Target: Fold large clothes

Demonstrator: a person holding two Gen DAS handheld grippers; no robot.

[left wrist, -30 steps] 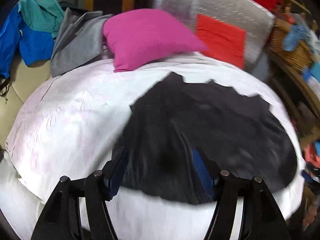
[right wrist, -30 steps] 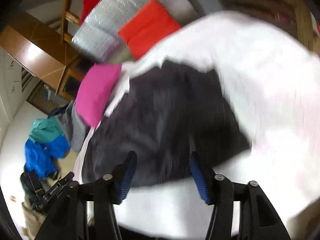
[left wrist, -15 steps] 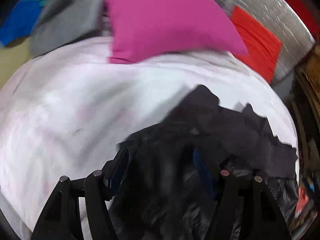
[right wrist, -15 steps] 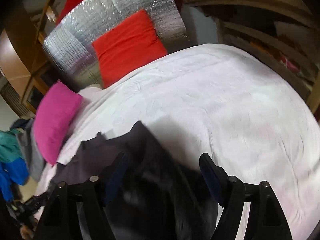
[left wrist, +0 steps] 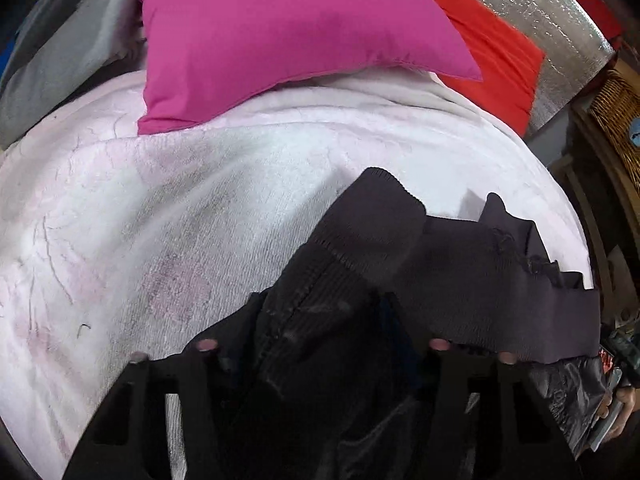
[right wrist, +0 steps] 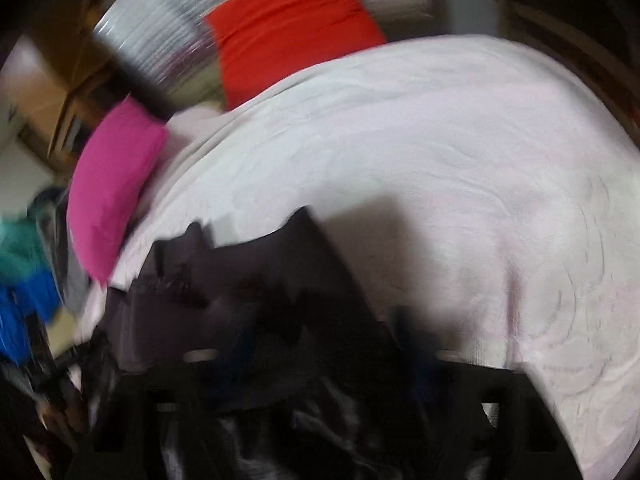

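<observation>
A large black ribbed garment [left wrist: 400, 264] lies bunched on the white bed cover [left wrist: 160, 240]. It also shows, blurred, in the right wrist view [right wrist: 248, 288]. My left gripper [left wrist: 320, 344] is down in the garment's folds, its jaws still apart with cloth between and over the fingers. My right gripper [right wrist: 324, 352] is likewise low in the dark cloth at the garment's other side, jaws apart. The fingertips of both are mostly hidden by fabric.
A pink pillow [left wrist: 280, 32] and a red pillow [left wrist: 492, 48] lie at the bed's head against a silver foil panel [left wrist: 560, 8]. A grey garment [left wrist: 60, 52] lies left. A wicker basket [left wrist: 616, 112] stands right. Blue and teal clothes [right wrist: 20, 280] hang beyond the bed.
Both grippers have dropped from above the spread garment down into it. The garment's near edge is now bunched up around the fingers.
</observation>
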